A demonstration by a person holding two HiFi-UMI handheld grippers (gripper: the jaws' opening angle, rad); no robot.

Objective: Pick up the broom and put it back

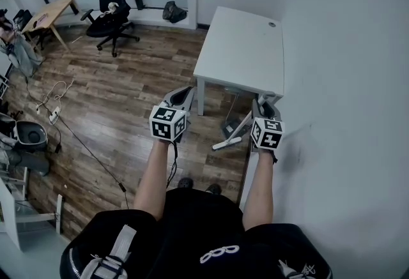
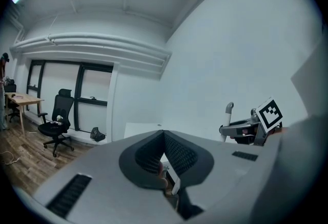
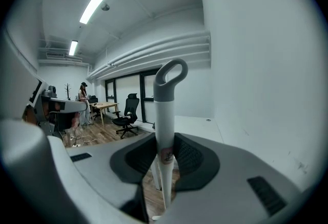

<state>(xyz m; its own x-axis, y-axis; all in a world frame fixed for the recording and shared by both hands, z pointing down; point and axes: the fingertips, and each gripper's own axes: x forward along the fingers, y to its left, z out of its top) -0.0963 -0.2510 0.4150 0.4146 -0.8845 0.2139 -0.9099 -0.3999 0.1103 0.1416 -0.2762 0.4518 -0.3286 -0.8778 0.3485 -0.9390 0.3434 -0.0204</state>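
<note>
Broom [image 3: 165, 115] handle clamped in the right gripper [image 3: 164, 154] beside the desk [image 1: 243, 48], the grip plain only in that gripper's view; left gripper [image 2: 164, 141] closed, empty.

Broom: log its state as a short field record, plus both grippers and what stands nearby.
broom: white handle, loop end up, roughly upright
held by: right gripper, jaws closed on the handle below the loop
left gripper: jaws together, nothing between them
lower end: down by the wood floor; contact cannot be told
nearby: white table ahead, white wall on the person's right
</note>
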